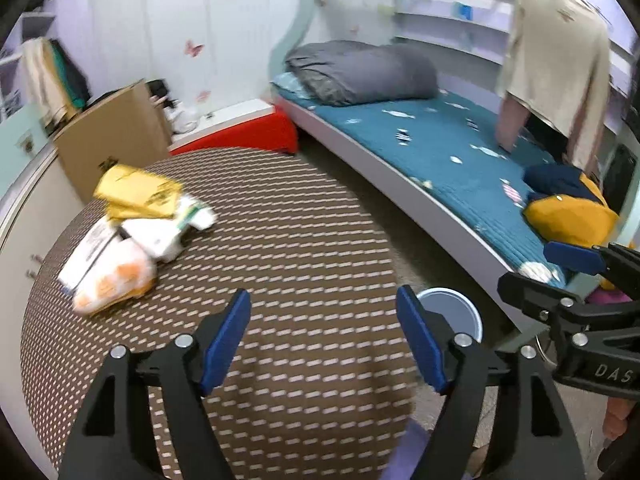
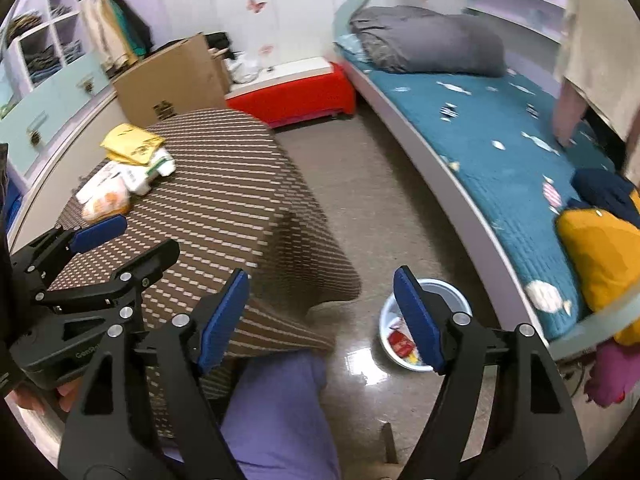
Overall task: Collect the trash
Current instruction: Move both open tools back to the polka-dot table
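A pile of trash wrappers lies on the far left of the brown patterned table (image 1: 280, 240): a yellow packet (image 1: 136, 192), a white packet (image 1: 168, 232) and a white and orange bag (image 1: 108, 276). The pile also shows in the right wrist view (image 2: 124, 172). My left gripper (image 1: 324, 336) is open and empty above the table, right of the pile. My right gripper (image 2: 320, 316) is open and empty above the floor and the table's corner. A white bin (image 2: 416, 320) with red wrappers inside stands on the floor by the bed; it also shows in the left wrist view (image 1: 452, 312).
A bed with a blue cover (image 1: 460, 160) runs along the right, with a grey pillow (image 1: 360, 72) and a yellow cushion (image 2: 600, 256). A cardboard box (image 2: 172, 76) and a red box (image 2: 296, 92) stand behind the table. The person's purple-clad leg (image 2: 280, 412) is below.
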Demonstrator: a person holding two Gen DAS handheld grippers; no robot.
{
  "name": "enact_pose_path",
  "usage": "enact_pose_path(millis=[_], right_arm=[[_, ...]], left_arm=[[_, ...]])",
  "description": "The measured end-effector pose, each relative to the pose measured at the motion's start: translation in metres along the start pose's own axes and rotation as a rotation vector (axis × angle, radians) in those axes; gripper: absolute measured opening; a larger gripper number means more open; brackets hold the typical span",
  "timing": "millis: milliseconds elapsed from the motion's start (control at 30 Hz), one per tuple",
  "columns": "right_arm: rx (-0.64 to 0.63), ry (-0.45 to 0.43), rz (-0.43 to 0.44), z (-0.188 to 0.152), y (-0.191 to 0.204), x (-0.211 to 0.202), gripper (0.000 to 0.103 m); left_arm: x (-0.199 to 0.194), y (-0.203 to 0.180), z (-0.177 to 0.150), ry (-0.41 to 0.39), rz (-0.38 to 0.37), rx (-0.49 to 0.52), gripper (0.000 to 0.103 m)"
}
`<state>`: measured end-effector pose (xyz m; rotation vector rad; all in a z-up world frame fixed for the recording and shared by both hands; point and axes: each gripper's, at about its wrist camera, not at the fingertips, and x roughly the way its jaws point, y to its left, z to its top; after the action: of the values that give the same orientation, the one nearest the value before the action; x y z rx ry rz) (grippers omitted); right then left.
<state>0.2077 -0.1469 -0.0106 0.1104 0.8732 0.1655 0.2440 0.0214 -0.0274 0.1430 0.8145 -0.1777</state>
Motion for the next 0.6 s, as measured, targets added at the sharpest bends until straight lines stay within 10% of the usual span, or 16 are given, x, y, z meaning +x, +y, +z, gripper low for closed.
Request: enact_pose_path(millis=[600], right_arm=[[-0.429, 0.033, 0.212, 0.040, 0.205, 0.054, 0.080]], left_arm=[[-0.033, 0.211, -0.058, 0.019, 0.217, -0.335, 0.075]])
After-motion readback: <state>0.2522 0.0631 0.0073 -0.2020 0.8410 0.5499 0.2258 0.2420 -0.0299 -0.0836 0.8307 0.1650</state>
